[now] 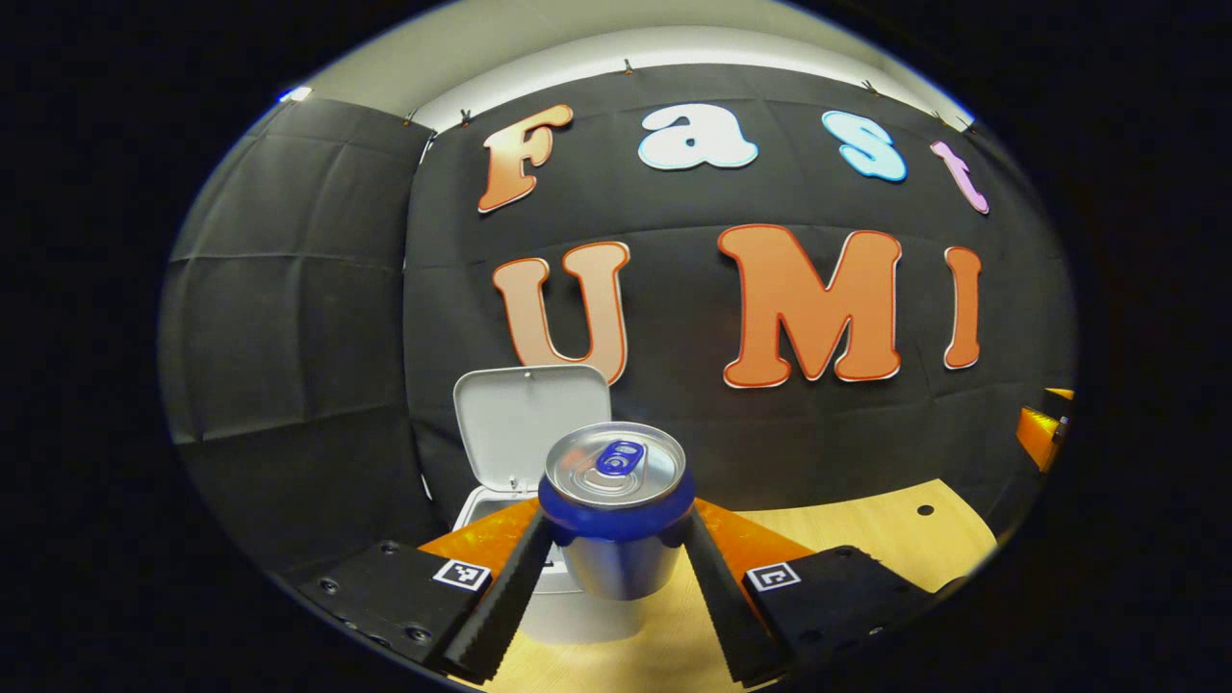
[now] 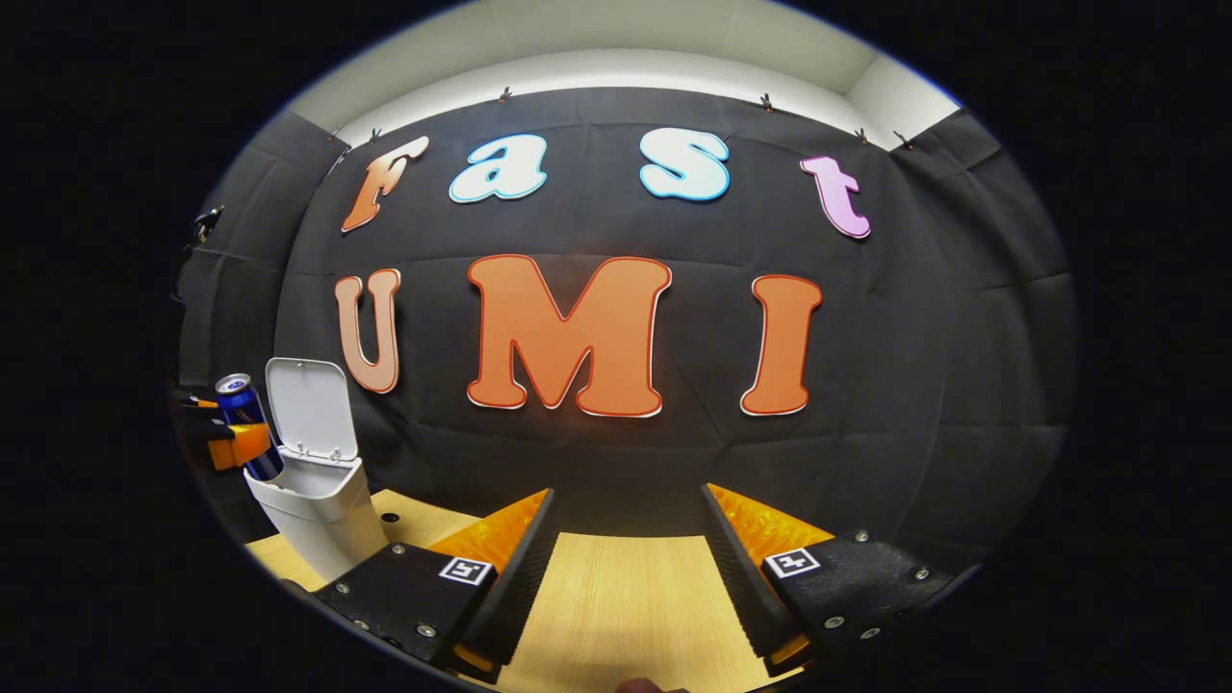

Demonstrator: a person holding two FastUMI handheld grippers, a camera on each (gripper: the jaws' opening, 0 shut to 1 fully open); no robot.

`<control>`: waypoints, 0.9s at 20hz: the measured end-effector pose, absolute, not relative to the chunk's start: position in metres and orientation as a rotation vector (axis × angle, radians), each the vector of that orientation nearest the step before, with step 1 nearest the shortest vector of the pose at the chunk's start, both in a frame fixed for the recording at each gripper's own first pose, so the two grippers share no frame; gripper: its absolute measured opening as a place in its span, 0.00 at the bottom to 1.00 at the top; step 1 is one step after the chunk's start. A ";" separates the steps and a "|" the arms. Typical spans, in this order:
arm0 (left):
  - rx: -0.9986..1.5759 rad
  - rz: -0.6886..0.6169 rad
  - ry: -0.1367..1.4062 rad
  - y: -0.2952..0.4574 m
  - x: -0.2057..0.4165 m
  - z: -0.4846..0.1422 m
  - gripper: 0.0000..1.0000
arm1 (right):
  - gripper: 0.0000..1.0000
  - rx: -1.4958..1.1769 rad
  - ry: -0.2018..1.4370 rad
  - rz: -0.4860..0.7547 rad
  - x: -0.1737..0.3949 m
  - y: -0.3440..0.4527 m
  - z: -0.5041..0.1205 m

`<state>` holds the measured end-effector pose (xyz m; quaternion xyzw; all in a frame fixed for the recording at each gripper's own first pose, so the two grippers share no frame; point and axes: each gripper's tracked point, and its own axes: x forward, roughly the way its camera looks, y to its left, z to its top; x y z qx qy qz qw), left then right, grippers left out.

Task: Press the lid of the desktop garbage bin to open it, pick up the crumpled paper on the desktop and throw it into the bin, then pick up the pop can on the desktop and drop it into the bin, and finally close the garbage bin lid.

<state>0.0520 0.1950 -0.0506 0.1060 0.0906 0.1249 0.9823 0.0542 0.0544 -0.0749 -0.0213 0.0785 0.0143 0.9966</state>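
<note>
Wooden desktop (image 2: 616,597) carries the white bin (image 2: 318,510), lid (image 2: 306,406) raised. We find the left gripper (image 1: 616,539) clamping the pop can (image 1: 616,510) upright, seemingly just before the bin's mouth. Right gripper (image 2: 626,558) stands wide apart, holding nothing.

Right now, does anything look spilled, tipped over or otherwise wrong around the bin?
Nothing stands out. The blue and silver pop can sits upright, unopened, clamped in the left tool in front of the small white bin, whose lid stands open. The right tool is open over bare wooden desktop.
</note>
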 end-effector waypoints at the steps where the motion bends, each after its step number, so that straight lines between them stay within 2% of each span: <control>1: 0.216 0.262 0.175 0.204 0.058 -0.051 0.81 | 0.87 -0.043 0.158 0.030 0.055 0.056 -0.075; 11: 0.244 0.278 0.149 0.283 0.159 -0.089 0.81 | 0.87 -0.078 0.202 0.014 0.058 0.073 -0.090; 18: 0.185 0.297 0.238 0.308 0.182 -0.138 0.82 | 0.87 -0.103 0.225 0.008 0.059 0.080 -0.096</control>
